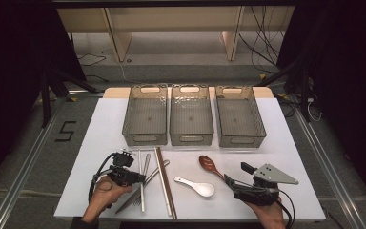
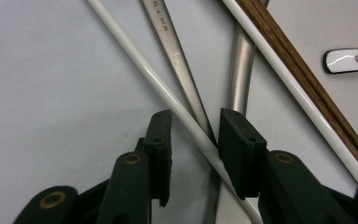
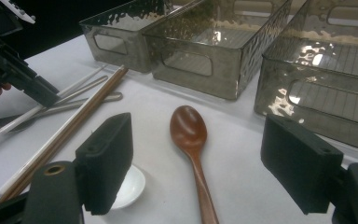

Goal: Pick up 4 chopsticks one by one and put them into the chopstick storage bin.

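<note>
Left gripper view puts us right over the cutlery pile: the left gripper (image 2: 195,140) straddles a white chopstick (image 2: 168,98), jaws parted with a gap on each side, so released, nothing clenched. A steel knife handle (image 2: 175,51) and a grey metal handle (image 2: 241,70) cross just beyond that chopstick, a wooden chopstick (image 2: 307,79) farther off. Over to the right gripper (image 3: 205,163), jaws spread wide and gripping nothing, a brown wooden spoon (image 3: 191,140) lying between them and well apart from the white chopstick. A white ceramic spoon (image 1: 198,186) sits between the two.
</note>
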Demonstrator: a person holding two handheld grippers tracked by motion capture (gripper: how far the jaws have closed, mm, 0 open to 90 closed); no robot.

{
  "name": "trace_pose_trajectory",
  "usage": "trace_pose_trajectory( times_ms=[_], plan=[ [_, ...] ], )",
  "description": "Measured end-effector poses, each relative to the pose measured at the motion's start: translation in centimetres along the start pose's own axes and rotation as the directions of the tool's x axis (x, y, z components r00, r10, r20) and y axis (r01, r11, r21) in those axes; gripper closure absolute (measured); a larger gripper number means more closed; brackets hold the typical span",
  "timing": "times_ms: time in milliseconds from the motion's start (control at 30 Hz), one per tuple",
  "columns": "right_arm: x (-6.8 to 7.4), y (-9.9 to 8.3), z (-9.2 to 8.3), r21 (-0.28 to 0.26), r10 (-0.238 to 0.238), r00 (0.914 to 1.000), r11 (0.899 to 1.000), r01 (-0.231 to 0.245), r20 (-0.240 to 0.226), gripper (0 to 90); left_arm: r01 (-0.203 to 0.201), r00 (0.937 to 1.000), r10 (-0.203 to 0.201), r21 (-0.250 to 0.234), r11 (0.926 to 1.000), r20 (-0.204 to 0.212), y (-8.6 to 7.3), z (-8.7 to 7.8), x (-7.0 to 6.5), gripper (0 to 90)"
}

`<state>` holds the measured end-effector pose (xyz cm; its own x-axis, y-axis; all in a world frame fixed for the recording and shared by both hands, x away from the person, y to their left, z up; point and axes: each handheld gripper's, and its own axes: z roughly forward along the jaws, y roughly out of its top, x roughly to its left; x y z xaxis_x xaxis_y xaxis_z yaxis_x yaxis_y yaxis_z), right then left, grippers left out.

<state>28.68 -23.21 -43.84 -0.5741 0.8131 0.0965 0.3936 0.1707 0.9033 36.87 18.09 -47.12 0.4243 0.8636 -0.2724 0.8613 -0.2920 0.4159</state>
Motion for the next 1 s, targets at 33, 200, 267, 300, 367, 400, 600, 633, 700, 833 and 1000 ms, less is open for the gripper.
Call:
trace_pose_trajectory(
  times_ms=[33,200,267,300,367,400,600,633,700,833,1000],
  plan=[
    [0.0,0.0,0.0,-0.001,0.000,1.0000,1.000,0.000,0.000,26.0,0.002,0.9999,-0.002,0.006,1.0000,0.010,0.1,0.0,0.2,64.4],
    [0.0,0.0,0.0,-0.002,-0.001,1.0000,1.000,0.001,0.000,26.1,0.006,0.9995,-0.007,0.023,0.9997,0.032,0.3,-0.1,0.6,64.9],
    [0.0,0.0,-0.1,-0.004,-0.001,1.0000,1.000,0.001,0.001,26.1,0.003,0.9993,-0.004,0.032,0.9995,0.038,0.3,-0.1,0.7,65.2],
    [0.0,0.0,-0.1,-0.005,0.000,1.0000,1.000,0.000,0.000,26.1,0.013,0.9988,-0.015,0.031,0.9994,0.046,0.3,-0.1,0.8,65.4],
    [-0.1,0.0,-0.1,-0.004,0.002,1.0000,1.000,-0.002,0.001,26.1,0.022,0.9981,-0.024,0.033,0.9992,0.057,0.3,-0.1,1.0,66.0],
    [-0.1,0.0,-0.1,-0.004,0.002,1.0000,1.000,-0.002,0.001,26.1,0.022,0.9981,-0.024,0.033,0.9992,0.057,0.3,-0.1,1.0,66.1],
    [0.0,0.1,-0.1,-0.005,0.001,1.0000,1.000,-0.001,0.000,26.2,0.025,0.9977,-0.027,0.042,0.9988,0.062,0.4,-0.2,1.2,66.6],
    [-0.1,0.1,-0.1,-0.005,0.002,1.0000,1.000,-0.002,0.000,26.2,0.023,0.9979,-0.026,0.044,0.9987,0.059,0.4,-0.3,1.2,66.8],
    [-0.1,0.1,-0.1,-0.005,0.002,1.0000,1.000,-0.002,0.001,26.1,0.019,0.9982,-0.022,0.051,0.9985,0.056,0.4,-0.4,1.3,67.2],
    [-0.1,0.1,-0.2,-0.004,0.003,1.0000,1.000,-0.003,0.000,26.2,0.001,0.9997,-0.002,0.066,0.9978,0.025,0.5,-0.7,1.1,68.0],
    [-0.1,0.1,-0.2,-0.005,0.003,1.0000,1.000,-0.003,0.001,26.2,-0.011,0.9998,0.009,0.097,0.9952,0.018,0.6,-1.0,1.4,69.5]
  ],
)
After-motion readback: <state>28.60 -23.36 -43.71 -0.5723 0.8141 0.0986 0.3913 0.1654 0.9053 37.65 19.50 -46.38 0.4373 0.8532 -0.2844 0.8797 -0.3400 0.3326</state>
